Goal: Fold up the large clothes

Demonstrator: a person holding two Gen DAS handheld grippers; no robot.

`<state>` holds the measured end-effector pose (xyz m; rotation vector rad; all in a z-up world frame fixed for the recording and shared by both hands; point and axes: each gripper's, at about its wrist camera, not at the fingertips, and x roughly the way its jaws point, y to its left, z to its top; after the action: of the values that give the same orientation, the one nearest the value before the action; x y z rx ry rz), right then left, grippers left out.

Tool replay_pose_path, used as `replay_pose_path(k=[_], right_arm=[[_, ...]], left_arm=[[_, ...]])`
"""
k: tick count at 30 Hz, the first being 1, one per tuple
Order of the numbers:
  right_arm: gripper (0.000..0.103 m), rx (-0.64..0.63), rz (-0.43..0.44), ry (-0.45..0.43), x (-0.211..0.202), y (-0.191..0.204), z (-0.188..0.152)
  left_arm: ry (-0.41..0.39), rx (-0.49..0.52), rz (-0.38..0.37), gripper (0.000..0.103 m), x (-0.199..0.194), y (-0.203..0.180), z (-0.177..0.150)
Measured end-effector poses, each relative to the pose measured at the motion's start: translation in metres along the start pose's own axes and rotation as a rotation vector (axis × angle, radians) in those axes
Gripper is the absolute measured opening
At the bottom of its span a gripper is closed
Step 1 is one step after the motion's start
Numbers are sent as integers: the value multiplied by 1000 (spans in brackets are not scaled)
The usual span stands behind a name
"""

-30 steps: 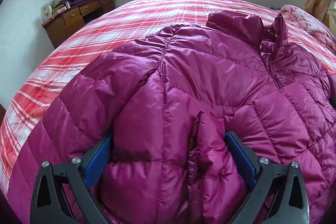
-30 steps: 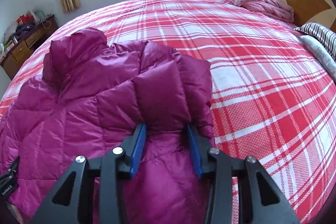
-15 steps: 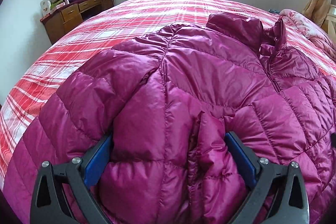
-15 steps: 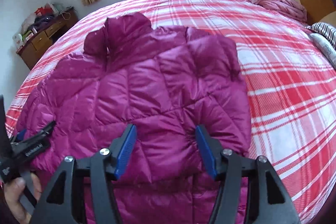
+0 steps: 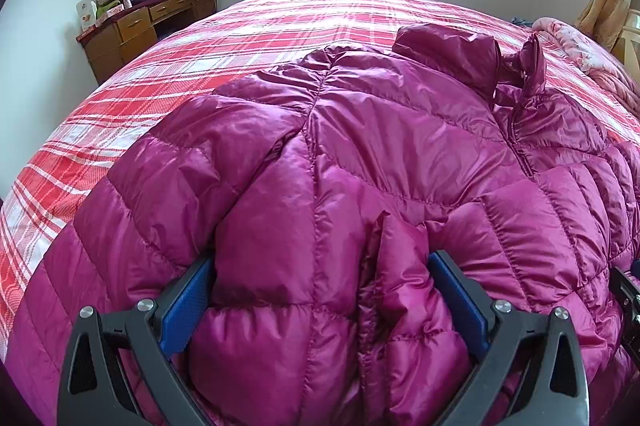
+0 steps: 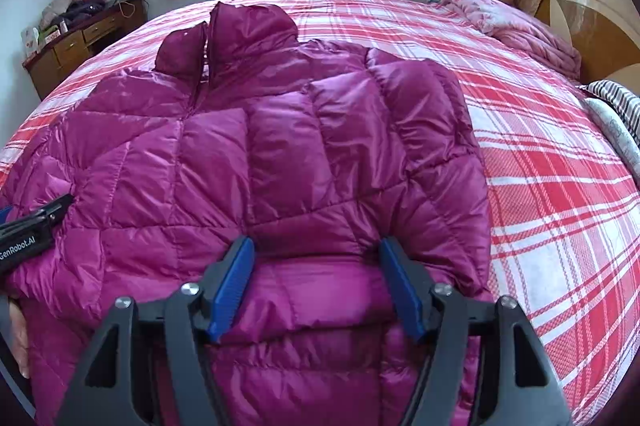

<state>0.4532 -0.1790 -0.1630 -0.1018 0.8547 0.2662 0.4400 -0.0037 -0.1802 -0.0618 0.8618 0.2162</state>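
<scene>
A glossy magenta quilted down jacket point(image 6: 280, 146) lies spread, collar up, across the red-and-white plaid bed point(image 6: 560, 206). The left hand-held gripper point(image 5: 320, 302) has its blue-padded jaws spread wide around a puffy folded sleeve. The right hand-held gripper point(image 6: 316, 286) stands open over the hem, clamping nothing.

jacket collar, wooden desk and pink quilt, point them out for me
jacket collar point(image 6: 252, 26), right wrist view, raised right half
wooden desk point(image 5: 136, 26), left wrist view, drawer front
pink quilt point(image 6: 516, 26), right wrist view, bunched middle

Left hand-held gripper point(image 5: 320, 290) and right hand-held gripper point(image 6: 316, 278) both spread wide, pointing forward.
</scene>
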Motion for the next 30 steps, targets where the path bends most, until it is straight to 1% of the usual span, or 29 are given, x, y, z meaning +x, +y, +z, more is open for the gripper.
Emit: replay_pose_path(k=[10,14,19,22,23,24,26,28,30], right_arm=[[71,-18,-34,-8,0,6,-2],[73,-24,-52,-10,0,7,-2],[74,-28,-55,-6,-1,7,-2],[74,-19,-45,-11,-9,5,1],[74,10,-31,-18,-16,3,1],[74,42,3,-31,-22,3,2],[74,38,66,-39,-31,10,6],[74,2,77,-81,-39,16,14],[74,17,77,-105,-38,14,24]], left_arm=[[18,-2,-21,102,1,5,2],[27,16,-28,102,-3,8,5],[-20,65,-34,102,-22,13,-2],[-46,106,-20,102,-30,11,-4],[-51,118,-15,102,-32,11,-4],[-55,122,-12,102,-34,12,-4],[-83,118,-15,102,-43,16,-4],[-111,105,-10,102,-55,26,1],[-152,88,-13,102,-73,40,4]])
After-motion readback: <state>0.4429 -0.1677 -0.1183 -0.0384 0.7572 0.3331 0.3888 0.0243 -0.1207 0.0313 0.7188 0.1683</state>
